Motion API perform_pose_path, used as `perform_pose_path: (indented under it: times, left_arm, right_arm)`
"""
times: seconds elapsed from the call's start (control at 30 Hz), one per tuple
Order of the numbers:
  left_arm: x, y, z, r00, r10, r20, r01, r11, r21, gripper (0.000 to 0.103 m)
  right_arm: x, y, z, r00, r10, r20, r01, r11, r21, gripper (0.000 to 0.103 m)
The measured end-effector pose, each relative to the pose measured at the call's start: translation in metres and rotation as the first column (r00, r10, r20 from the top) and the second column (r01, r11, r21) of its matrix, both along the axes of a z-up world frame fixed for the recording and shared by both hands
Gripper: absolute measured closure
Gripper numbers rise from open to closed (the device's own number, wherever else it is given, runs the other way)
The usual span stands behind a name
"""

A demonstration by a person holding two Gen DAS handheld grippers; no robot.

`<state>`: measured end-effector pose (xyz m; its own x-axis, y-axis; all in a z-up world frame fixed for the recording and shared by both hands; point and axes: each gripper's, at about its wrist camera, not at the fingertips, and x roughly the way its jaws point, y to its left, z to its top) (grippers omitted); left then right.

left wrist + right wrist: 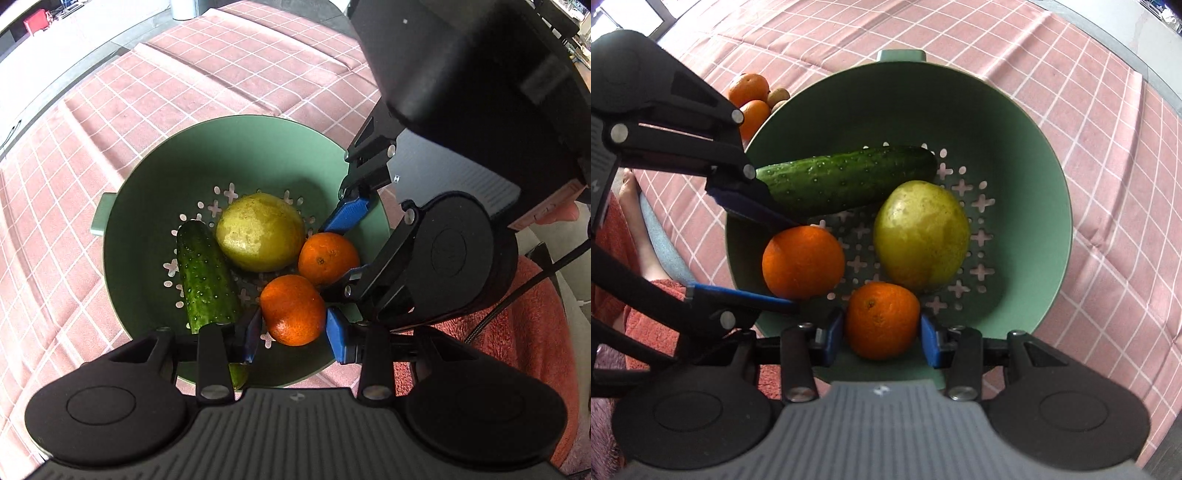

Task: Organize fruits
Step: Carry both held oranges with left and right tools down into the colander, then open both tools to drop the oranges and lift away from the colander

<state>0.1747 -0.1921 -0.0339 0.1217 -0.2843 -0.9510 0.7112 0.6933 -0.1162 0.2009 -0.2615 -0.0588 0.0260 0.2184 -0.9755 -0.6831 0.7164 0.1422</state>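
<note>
A green colander (155, 206) (1027, 140) holds a cucumber (205, 277) (846, 177), a yellow-green pear (260, 232) (921, 234) and two oranges. My left gripper (293, 332) straddles the near orange (291, 310) (803, 262) with its blue pads beside it and a small gap showing. My right gripper (882, 334) straddles the other orange (882, 319) (328, 258), its pads close to the fruit's sides. Both oranges rest inside the colander. The right gripper also shows in the left wrist view (343, 247), the left gripper in the right wrist view (775, 258).
The colander stands on a pink checked tablecloth (221, 74) (1108, 184). Two more oranges (750, 99) and a kiwi (777, 98) lie on the cloth beyond the colander's left rim. A reddish towel (517, 332) lies near the table edge.
</note>
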Motion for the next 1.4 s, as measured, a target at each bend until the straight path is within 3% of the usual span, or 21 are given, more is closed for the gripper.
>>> perform_pose_path:
  times: [0.37,0.7,0.87,0.93,1.07,1.17,1.27,1.4]
  left_arm:
    - [-0.002,0.008,0.0,0.999,0.051,0.016,-0.05,0.998,-0.049,0.055]
    - [-0.012,0.019,0.013,0.993,0.108,0.04,-0.102,0.986,-0.13,0.04]
    - [-0.026,0.03,0.036,0.985,0.14,0.104,-0.117,0.973,-0.201,0.04]
    - [-0.031,0.038,0.047,0.98,0.158,0.119,-0.128,0.965,-0.23,0.04]
    - [-0.043,0.062,0.072,0.959,0.228,0.17,-0.175,0.944,-0.28,0.039]
    - [-0.051,0.085,0.082,0.926,0.309,0.216,-0.242,0.926,-0.289,0.039]
    - [-0.056,0.11,0.086,0.877,0.391,0.278,-0.312,0.905,-0.288,0.039]
    - [-0.059,0.144,0.083,0.819,0.49,0.299,-0.4,0.86,-0.317,0.039]
  right_arm:
    - [-0.001,0.001,0.002,1.0,0.001,0.003,-0.001,1.0,-0.016,0.061]
    - [-0.012,0.008,0.024,0.994,0.036,0.099,-0.024,0.992,-0.121,0.043]
    - [-0.014,0.006,0.028,0.993,0.015,0.115,0.0,0.991,-0.131,0.043]
    - [-0.016,0.004,0.034,0.992,-0.007,0.128,0.023,0.992,-0.123,0.037]
    - [-0.026,-0.001,0.052,0.983,-0.08,0.166,0.089,0.995,-0.053,0.035]
    - [-0.034,-0.001,0.063,0.956,-0.183,0.229,0.188,0.982,-0.003,0.035]
    - [-0.045,0.002,0.077,0.898,-0.321,0.302,0.306,0.947,0.097,0.035]
    - [-0.065,0.019,0.093,0.804,-0.483,0.347,0.406,0.872,0.273,0.033]
